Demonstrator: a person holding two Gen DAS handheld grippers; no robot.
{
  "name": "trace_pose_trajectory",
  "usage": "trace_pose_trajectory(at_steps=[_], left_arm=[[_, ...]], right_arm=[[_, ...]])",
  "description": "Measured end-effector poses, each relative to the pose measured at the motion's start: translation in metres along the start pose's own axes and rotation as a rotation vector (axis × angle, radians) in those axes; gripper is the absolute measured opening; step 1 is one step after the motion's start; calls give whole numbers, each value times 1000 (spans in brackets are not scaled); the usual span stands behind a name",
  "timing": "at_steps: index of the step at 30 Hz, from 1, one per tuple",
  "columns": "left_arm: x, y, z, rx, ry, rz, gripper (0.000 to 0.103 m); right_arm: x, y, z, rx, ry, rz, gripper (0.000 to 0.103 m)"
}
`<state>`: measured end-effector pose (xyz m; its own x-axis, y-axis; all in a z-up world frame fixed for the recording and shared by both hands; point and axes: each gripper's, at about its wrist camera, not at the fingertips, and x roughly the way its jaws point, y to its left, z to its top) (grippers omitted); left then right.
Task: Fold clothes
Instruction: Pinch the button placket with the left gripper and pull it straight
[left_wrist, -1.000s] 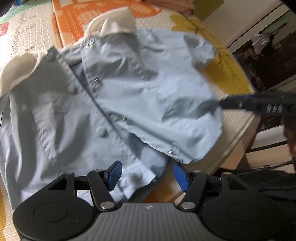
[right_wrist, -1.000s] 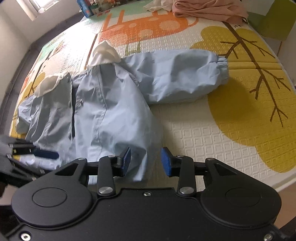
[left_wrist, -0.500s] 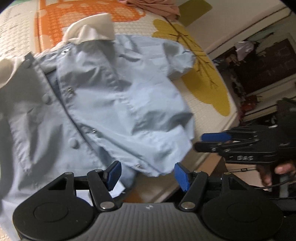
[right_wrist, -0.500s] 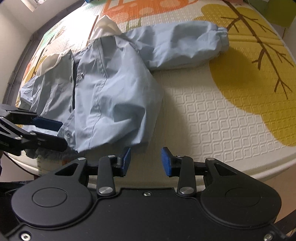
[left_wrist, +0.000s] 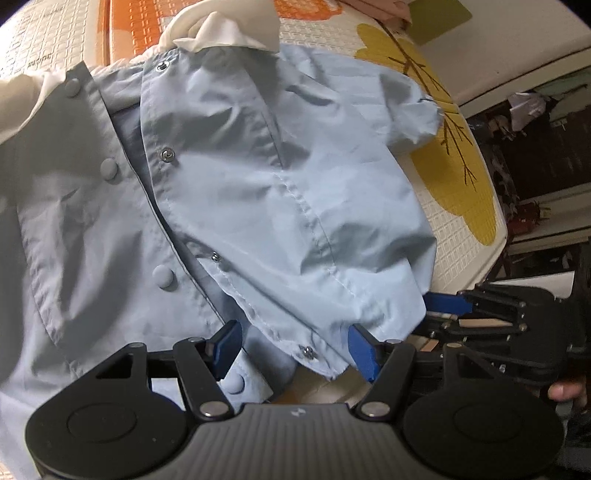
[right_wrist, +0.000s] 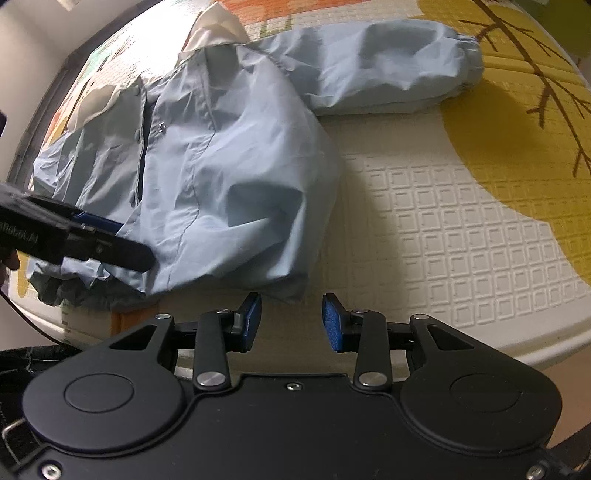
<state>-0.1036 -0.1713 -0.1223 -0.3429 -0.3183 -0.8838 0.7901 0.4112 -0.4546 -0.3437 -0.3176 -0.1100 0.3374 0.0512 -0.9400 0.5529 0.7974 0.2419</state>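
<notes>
A light blue snap-front jacket (left_wrist: 280, 192) with a white collar (left_wrist: 225, 26) lies open-fronted on a patterned mat. My left gripper (left_wrist: 295, 347) is open at the near hem, and the bottom corner of the right front panel hangs between its fingers. In the right wrist view the jacket (right_wrist: 221, 177) lies left of centre, with one sleeve (right_wrist: 391, 70) stretched to the right. My right gripper (right_wrist: 291, 321) is open just below the hem corner and holds nothing. Each gripper shows in the other's view: the right one (left_wrist: 480, 314), the left one (right_wrist: 96, 240).
The mat (right_wrist: 461, 221) has a white embossed area, a yellow tree print and orange patches. Its near edge drops off just under both grippers. A pink cloth (left_wrist: 373, 5) and a green panel (left_wrist: 439, 16) sit at the far side. Dark clutter (left_wrist: 535, 147) is off the right edge.
Both grippers have come in closer to the jacket's near hem. The left gripper's open fingers now straddle the hem corner, and the right gripper sits nearer beside it.
</notes>
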Motion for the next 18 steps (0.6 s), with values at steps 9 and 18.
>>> trace_pose_trajectory(at_steps=[9, 18], left_arm=[[1, 2, 3, -32, -23, 11, 16], [-23, 8, 0, -90, -127, 36, 6]], right_arm=[[10, 15, 3, -57, -26, -21, 34], [-2, 18, 8, -47, -96, -8, 34]])
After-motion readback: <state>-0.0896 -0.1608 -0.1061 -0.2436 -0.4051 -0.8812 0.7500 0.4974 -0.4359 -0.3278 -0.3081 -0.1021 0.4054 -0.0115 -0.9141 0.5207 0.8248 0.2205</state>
